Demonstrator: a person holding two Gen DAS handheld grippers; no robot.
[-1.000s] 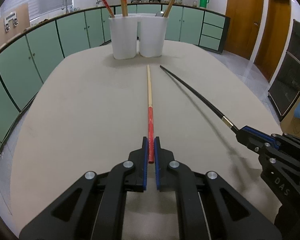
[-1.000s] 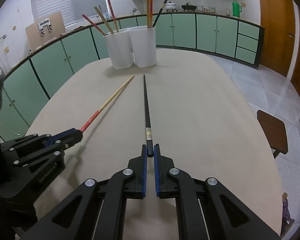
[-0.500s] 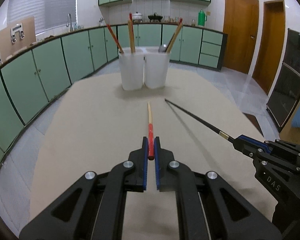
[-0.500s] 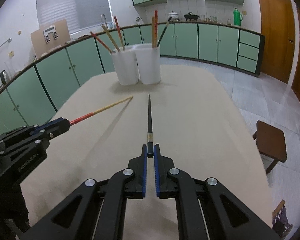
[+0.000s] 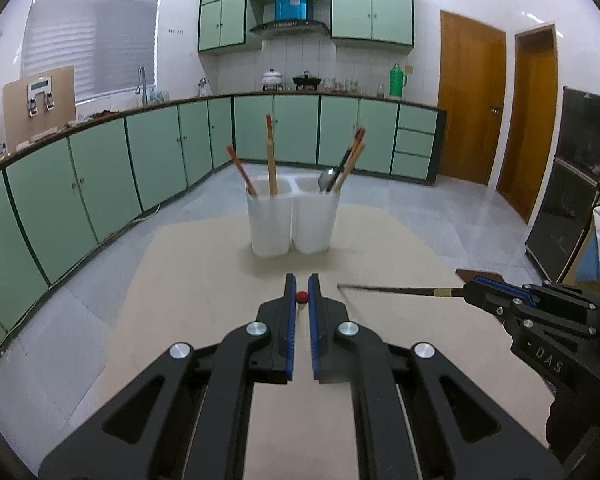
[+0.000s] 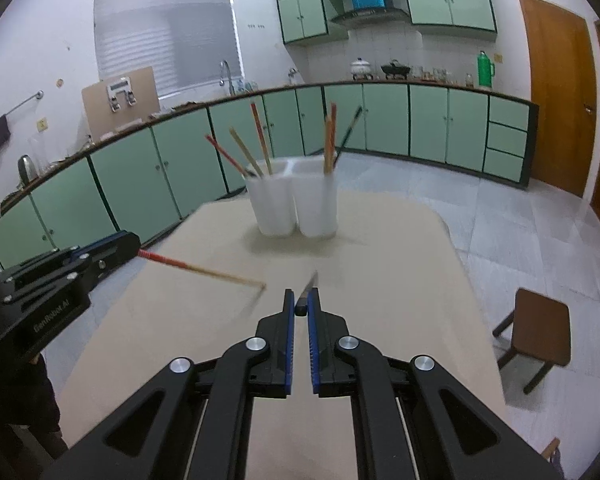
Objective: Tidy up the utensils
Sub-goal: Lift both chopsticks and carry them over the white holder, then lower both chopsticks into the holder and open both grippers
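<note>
My left gripper (image 5: 301, 297) is shut on a red-and-wood chopstick (image 5: 301, 297), seen end-on here; in the right wrist view the chopstick (image 6: 204, 271) slopes down to the right from the left gripper (image 6: 134, 246). My right gripper (image 6: 301, 307) is shut on a black chopstick (image 6: 307, 289); in the left wrist view the black chopstick (image 5: 396, 289) points left from the right gripper (image 5: 470, 288). Both chopsticks are lifted above the beige table (image 5: 204, 280). Two white holder cups (image 5: 292, 220) with several chopsticks and a spoon stand ahead.
The white cups (image 6: 296, 210) stand near the table's far edge. A brown stool (image 6: 538, 324) stands on the floor at the right. Green cabinets (image 5: 100, 176) run along the left and back walls.
Both grippers have risen and tilted, lifting both chopsticks off the table. The view now looks more level toward the cups, and the chopstick tips have swung downward and toward each other.
</note>
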